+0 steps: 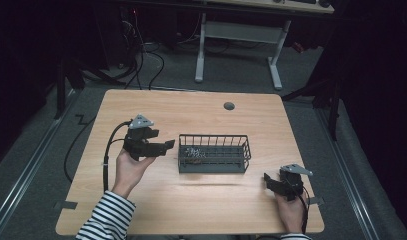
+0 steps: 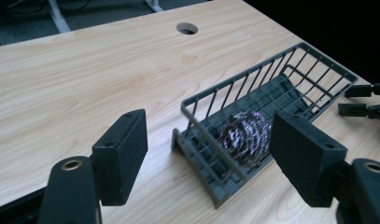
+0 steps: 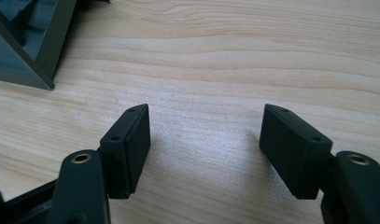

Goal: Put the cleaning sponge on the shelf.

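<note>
**Scourer in basket, no grip yet**

Scourer [image 2: 246,136] sits at the left end of the wire basket [image 1: 214,153], resting on the basket floor, mid-table [image 1: 191,200]. We have the left gripper [image 1: 167,145] just beside the basket's left end, jaws apart, nothing between them; in the left gripper view the scourer lines up just ahead of the jaws, behind the basket's wire wall. Right gripper [image 1: 266,178] rests low near the table's right front corner, well apart from the basket, jaws apart and empty over bare wood.

Our read: 0 contact so far. Left to do: reach over the rim, close on the scourer, lift it out.
</note>
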`<state>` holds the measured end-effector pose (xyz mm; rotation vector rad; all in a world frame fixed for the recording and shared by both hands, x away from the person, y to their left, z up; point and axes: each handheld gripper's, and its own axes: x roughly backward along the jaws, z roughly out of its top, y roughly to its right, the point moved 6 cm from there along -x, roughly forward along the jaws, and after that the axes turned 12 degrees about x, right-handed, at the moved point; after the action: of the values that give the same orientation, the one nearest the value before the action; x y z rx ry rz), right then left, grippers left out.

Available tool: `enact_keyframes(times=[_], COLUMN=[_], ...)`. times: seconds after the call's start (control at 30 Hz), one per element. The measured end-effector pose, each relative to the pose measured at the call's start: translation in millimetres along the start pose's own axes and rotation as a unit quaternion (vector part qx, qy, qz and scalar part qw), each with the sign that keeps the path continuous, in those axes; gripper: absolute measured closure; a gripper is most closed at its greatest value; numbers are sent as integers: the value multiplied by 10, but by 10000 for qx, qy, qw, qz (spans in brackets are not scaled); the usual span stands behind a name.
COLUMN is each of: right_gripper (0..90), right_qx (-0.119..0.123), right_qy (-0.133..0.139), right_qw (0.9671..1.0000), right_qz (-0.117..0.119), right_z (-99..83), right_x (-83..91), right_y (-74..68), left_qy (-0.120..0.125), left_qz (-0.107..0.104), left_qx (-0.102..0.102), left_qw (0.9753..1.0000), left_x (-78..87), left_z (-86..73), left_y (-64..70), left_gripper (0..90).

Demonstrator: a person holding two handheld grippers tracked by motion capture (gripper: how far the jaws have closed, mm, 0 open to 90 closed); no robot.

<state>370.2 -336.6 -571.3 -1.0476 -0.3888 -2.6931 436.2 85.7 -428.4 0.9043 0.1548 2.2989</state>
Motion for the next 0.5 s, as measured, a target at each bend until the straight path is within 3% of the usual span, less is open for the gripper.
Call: enact_keyframes(times=[0.3,0.5], right_gripper=[338,337], right_qx=[-10,-8], right_qy=[2,0], right_qw=[10000,10000], right_qz=[2,4], right_z=[0,0], right_x=[0,1], right_y=[-3,-5], left_qy=[-28,-6], left_qz=[167,278], left_qx=[157,368], left_qw=[9997,9989], left_x=[105,172], left_z=[-166,-326], left_y=[-184,-353], left_gripper=[288,288])
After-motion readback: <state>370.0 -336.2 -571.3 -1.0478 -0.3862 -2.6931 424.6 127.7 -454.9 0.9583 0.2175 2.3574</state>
